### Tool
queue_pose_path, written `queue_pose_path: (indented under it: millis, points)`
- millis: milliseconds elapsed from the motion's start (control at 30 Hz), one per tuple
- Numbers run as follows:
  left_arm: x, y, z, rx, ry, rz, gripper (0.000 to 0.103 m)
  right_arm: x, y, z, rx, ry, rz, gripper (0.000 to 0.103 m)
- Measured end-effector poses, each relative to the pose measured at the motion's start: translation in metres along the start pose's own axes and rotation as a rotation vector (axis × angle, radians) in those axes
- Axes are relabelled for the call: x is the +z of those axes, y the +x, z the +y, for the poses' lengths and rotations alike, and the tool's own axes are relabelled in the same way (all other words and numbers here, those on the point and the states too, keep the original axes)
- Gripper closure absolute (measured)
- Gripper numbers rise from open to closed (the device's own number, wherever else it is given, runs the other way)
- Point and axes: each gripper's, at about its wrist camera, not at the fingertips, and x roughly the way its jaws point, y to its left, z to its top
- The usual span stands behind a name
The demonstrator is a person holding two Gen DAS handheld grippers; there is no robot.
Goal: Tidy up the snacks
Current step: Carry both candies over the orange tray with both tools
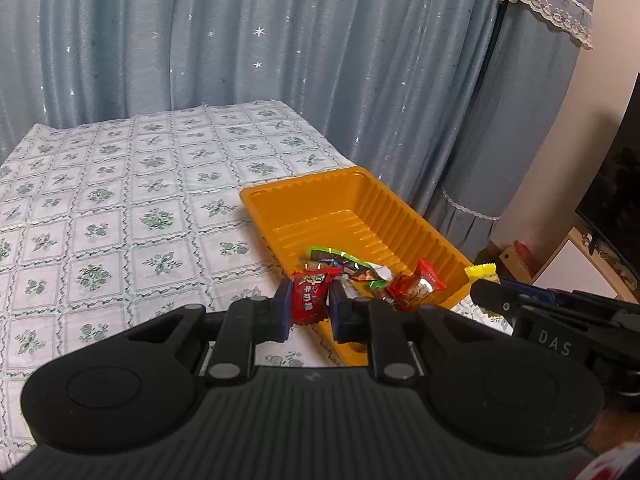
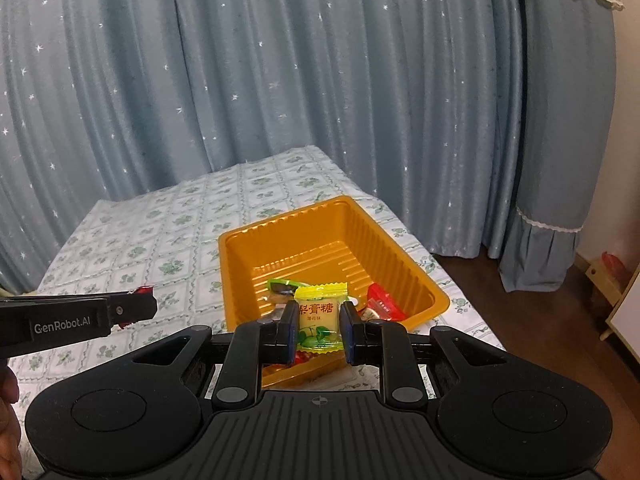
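A blue star-dotted curtain (image 1: pixel 248 40) is hanging behind the tabletop (image 1: pixel 120 200), which is wearing a cloth of green flower squares. An orange ribbed tray (image 1: pixel 432 236) is sitting at the tabletop's near right corner, its long side running along the right edge. Several wrapped snacks are lying in the tray's near end: a green-edged packet (image 1: pixel 344 258), a silvery wrapper beside it, and a red-and-white packet (image 1: pixel 416 288) against the near right wall.

The left gripper (image 1: pixel 309 307) is hovering over the tray's near left rim, its fingers (image 1: pixel 283 308) clenching a red candy (image 1: pixel 310 296) by its sides. The right gripper (image 2: pixel 320 326) is hovering above the near end of the tray, its fingers (image 2: pixel 349 328) pinching a yellow candy (image 2: pixel 320 316) printed with green fruit, held upright with its crimped edge on top. In the left wrist view the yellow candy is poking out past the right gripper's tip, beyond the tray's right rim. Part of a hand (image 2: pixel 8 420) is showing at the lower left of the right wrist view.
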Motion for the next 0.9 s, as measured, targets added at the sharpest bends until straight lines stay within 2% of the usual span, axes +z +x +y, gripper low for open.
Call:
queue_pose_path:
  millis: [667, 900]
  points:
    - [0.019, 0.04, -0.008, -0.051, 0.008, 0.018, 0.087, 0.015, 0.027, -0.017, -0.025, 0.033, 0.014, 0.081]
    - [0.035, 0.065, -0.006, -0.069, 0.01, 0.03, 0.087, 0.025, 0.043, -0.023, -0.027, 0.025, 0.023, 0.081]
